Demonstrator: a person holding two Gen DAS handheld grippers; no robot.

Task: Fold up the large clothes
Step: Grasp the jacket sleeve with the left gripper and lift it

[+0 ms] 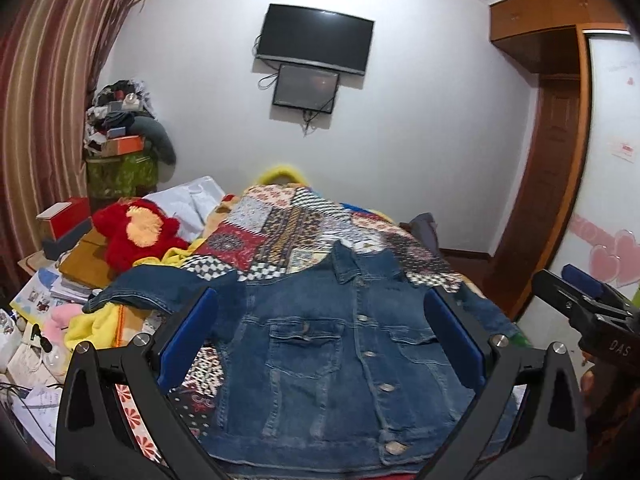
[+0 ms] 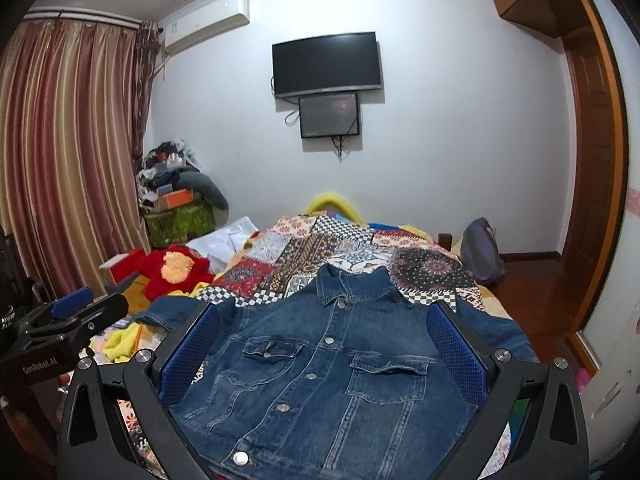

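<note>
A blue denim jacket (image 1: 320,344) (image 2: 332,372) lies face up and buttoned on the patchwork bedspread (image 1: 272,228) (image 2: 320,248), collar toward the far wall. Its left sleeve (image 1: 160,284) stretches out to the left; the right sleeve (image 2: 496,328) runs down the right side. My left gripper (image 1: 322,332) hovers open above the jacket's chest, nothing between its blue pads. My right gripper (image 2: 324,344) is also open over the jacket and holds nothing. In the left wrist view the right gripper (image 1: 588,300) shows at the right edge; in the right wrist view the left gripper (image 2: 80,308) shows at the left.
A red plush toy (image 1: 138,232) (image 2: 176,268) and yellow cloth (image 1: 96,324) lie left of the jacket among boxes and papers. A TV (image 1: 316,40) hangs on the far wall. Curtains (image 2: 68,152) fill the left; a wooden door (image 2: 592,160) and a backpack (image 2: 482,252) stand on the right.
</note>
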